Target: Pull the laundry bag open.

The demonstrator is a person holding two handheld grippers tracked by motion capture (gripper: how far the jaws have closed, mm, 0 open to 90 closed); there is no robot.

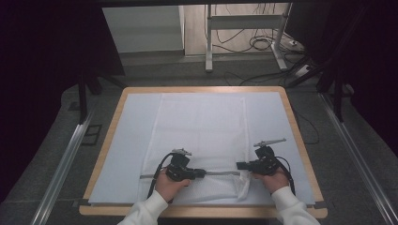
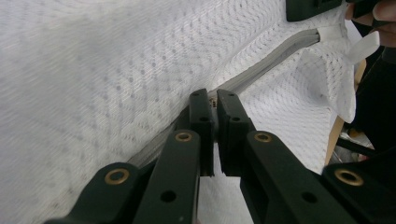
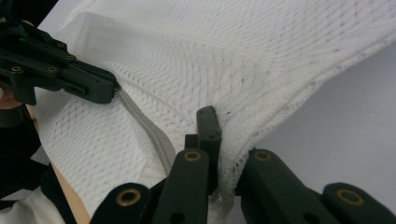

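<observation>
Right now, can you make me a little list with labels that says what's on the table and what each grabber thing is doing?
table: wooden table under a pale sheet
main thing: white mesh bag lying flat, grey zipper running across near the person's edge
left gripper: jaws closed on the zipper pull
right gripper: jaws pinching the mesh at the bag's end, by the zipper's end
bag corner: lifted and folded near the right gripper
hands: one holds each gripper, white sleeves
</observation>
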